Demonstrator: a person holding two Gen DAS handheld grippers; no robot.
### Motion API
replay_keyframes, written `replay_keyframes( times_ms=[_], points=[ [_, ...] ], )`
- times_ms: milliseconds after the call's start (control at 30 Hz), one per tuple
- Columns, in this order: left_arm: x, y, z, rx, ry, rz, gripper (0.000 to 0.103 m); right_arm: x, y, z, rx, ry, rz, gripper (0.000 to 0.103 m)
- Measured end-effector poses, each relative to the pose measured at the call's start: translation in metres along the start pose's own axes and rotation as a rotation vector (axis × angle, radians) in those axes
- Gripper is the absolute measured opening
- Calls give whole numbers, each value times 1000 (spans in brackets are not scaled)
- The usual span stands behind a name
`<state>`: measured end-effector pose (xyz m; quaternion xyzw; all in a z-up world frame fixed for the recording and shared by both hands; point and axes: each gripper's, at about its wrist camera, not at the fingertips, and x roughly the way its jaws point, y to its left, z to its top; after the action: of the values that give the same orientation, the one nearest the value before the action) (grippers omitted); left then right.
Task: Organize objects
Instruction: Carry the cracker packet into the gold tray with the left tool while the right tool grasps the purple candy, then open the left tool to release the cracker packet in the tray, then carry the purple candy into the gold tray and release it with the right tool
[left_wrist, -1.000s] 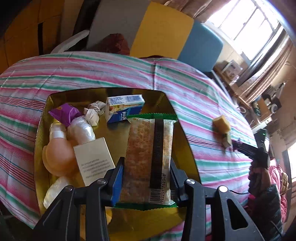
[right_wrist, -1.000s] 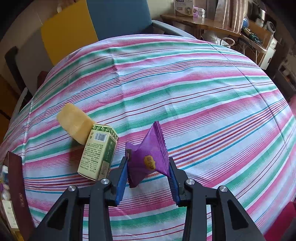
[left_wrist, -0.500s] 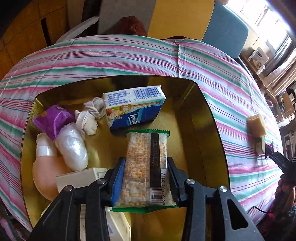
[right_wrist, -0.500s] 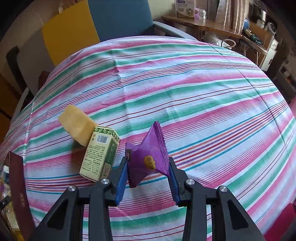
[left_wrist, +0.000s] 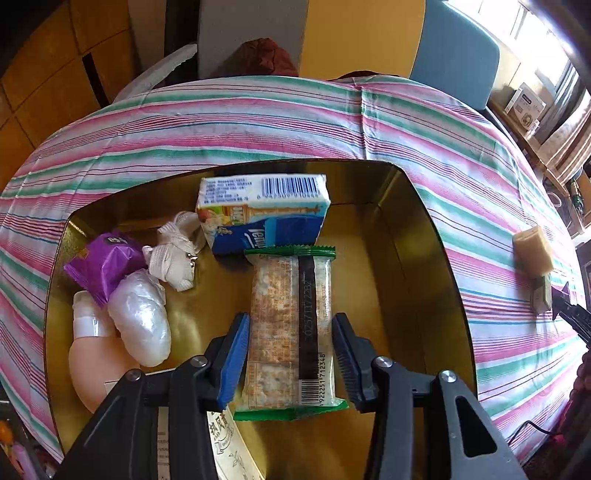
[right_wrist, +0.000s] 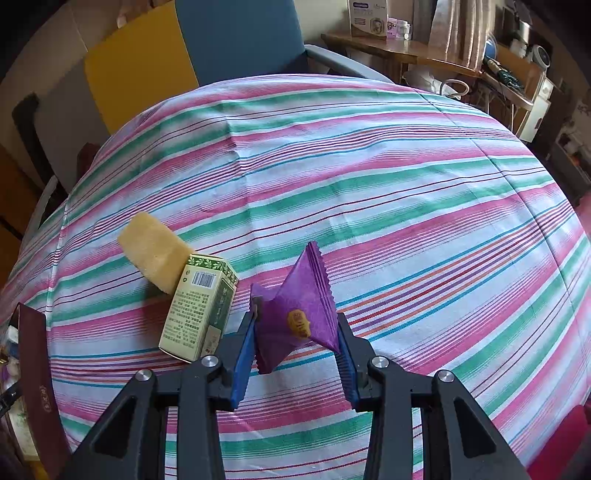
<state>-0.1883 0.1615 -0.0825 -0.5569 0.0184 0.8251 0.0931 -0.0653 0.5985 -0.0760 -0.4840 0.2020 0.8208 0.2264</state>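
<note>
My left gripper (left_wrist: 291, 354) is over the gold box (left_wrist: 424, 236) with its fingers around a green-edged cracker packet (left_wrist: 291, 325); a thin gap shows on the right side, so the jaws look just opened. The packet lies in the box against a blue and white carton (left_wrist: 264, 212). My right gripper (right_wrist: 295, 343) is shut on a purple sachet (right_wrist: 299, 314), held above the striped tablecloth (right_wrist: 369, 166). A pale green box (right_wrist: 199, 306) and a yellow sponge block (right_wrist: 155, 254) lie just left of it.
The gold box also holds a purple sachet (left_wrist: 105, 264), a white cloth knot (left_wrist: 175, 249), a pearly white wrap (left_wrist: 142, 323), a peach bottle (left_wrist: 98, 363) and a printed card (left_wrist: 229, 446). The box's dark red wall (right_wrist: 35, 373) shows at the left. Chairs stand behind the table.
My left gripper has carried the cracker packet down and forward into the gold box, up to the carton, and its jaws have eased apart. My right gripper has held still with the purple sachet.
</note>
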Motion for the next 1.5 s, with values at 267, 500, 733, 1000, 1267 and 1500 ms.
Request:
replay_keyframes(
  times_ms=[267,500,733,1000,1267,1500],
  points=[
    [-29,4,-11,29,-84,7,47,2,-5,0,21,-1,-9,41],
    [-77,8,-35,62,-229,9,48,3,-4,-1,12,3,-22,41],
    [-102,10,-70,87,-272,-8,48,-1,-5,-2,11,-12,-20,41],
    [-115,16,-92,100,-308,20,48,-6,-6,-3,16,-37,-14,41],
    [-124,25,-101,102,-336,13,48,-11,3,-6,-2,-60,-5,41],
    [-124,38,-104,89,-335,3,48,-35,13,-11,-18,-103,56,41]
  ],
)
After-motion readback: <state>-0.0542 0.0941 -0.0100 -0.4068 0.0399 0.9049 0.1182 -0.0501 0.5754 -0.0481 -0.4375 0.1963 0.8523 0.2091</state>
